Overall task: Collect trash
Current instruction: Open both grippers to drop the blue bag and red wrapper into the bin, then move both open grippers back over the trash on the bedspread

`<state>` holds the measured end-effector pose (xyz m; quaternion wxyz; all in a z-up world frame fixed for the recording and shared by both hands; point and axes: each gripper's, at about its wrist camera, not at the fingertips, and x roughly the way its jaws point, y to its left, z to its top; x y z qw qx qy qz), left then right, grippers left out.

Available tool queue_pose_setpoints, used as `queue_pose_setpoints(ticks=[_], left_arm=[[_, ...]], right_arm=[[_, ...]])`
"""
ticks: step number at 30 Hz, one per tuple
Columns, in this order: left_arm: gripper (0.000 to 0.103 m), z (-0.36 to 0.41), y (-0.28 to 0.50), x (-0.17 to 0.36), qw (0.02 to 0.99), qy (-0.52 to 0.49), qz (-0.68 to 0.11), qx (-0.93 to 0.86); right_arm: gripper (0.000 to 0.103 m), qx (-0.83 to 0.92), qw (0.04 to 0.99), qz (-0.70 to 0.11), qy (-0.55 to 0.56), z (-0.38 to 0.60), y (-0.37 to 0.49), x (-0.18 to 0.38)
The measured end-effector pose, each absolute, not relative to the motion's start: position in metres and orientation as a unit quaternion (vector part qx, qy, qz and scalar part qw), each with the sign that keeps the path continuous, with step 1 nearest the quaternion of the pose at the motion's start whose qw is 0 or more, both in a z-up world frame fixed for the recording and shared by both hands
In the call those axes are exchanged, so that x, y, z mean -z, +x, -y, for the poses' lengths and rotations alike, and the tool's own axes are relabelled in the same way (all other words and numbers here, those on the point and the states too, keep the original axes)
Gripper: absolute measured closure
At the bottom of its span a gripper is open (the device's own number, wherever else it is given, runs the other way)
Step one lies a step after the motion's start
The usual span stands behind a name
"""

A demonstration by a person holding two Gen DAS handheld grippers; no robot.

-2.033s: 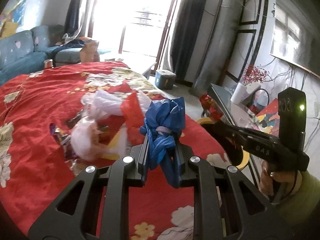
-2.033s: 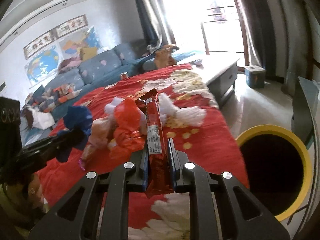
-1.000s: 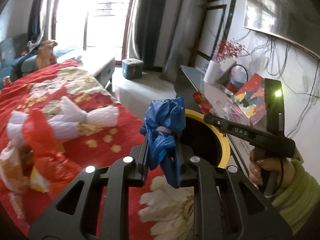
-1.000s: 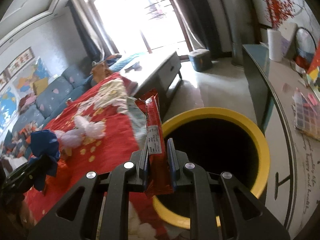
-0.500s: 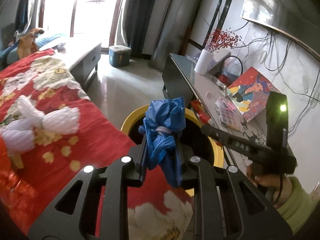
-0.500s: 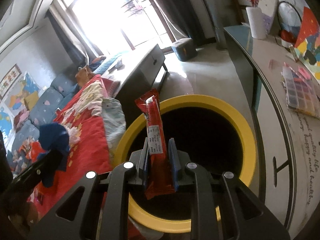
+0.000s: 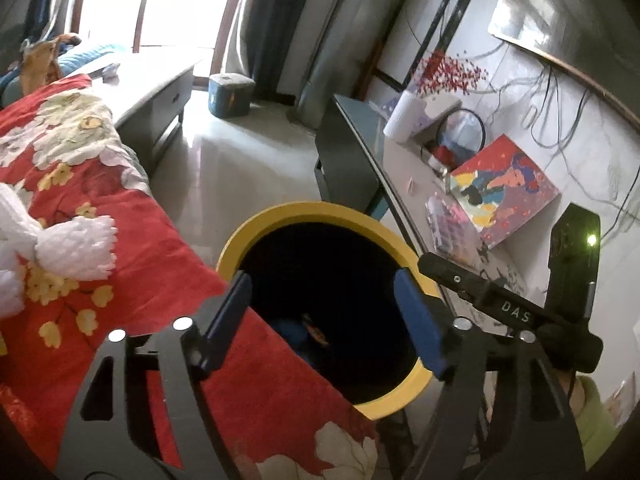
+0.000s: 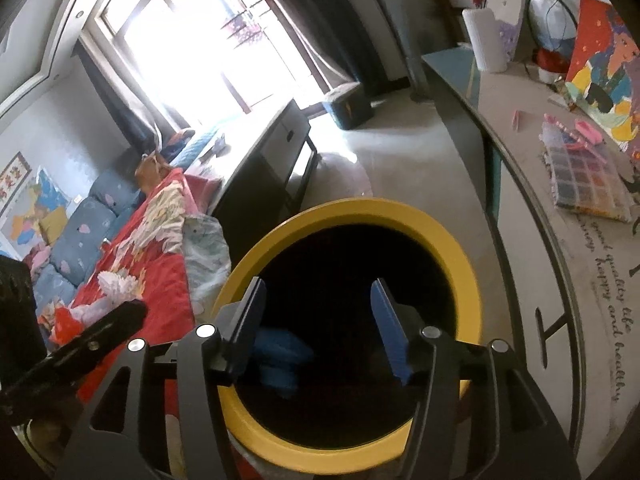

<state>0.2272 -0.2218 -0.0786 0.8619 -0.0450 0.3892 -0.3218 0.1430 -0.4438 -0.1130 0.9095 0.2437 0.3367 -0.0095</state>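
A round bin with a yellow rim (image 7: 296,212) (image 8: 448,236) stands between the red-covered table and a grey desk. My left gripper (image 7: 324,312) hangs over its dark mouth, jaws opening, nothing between them. My right gripper (image 8: 316,320) is over the same bin, jaws also opening and empty. The blue plastic bag (image 8: 280,354) (image 7: 294,330) lies down inside the bin, and a bit of the red wrapper (image 7: 314,326) shows beside it. In the left wrist view the right gripper's body (image 7: 508,312) reaches in from the right, held by a hand with a green sleeve.
A red flowered cloth (image 7: 132,248) covers the table at left, with white tissue-like trash (image 7: 76,248) and more trash (image 8: 64,324) on it. The grey desk (image 8: 532,184) at right carries a bead box, a painting and a vase. A low cabinet and a blue stool stand beyond.
Both grippers swung from over the red table to above the bin. Their jaws opened; the blue bag left the left gripper and the red wrapper left the right one, and both now lie in the bin.
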Motion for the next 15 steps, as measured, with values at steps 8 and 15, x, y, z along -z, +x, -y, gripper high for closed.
queue_pose_setpoints(ticks=[8,15], left_arm=[[0.011,0.195,0.209,0.060,0.884,-0.057,-0.356,0.298],[0.011,0.167,0.190,0.041,0.908,-0.055,-0.324,0.261]], right_arm=[[0.044,0.014,0.923,-0.311,0.225,0.436,0.136,0.097],[0.039,-0.010,0.934,-0.292,0.207,0.415,0.133,0.079]])
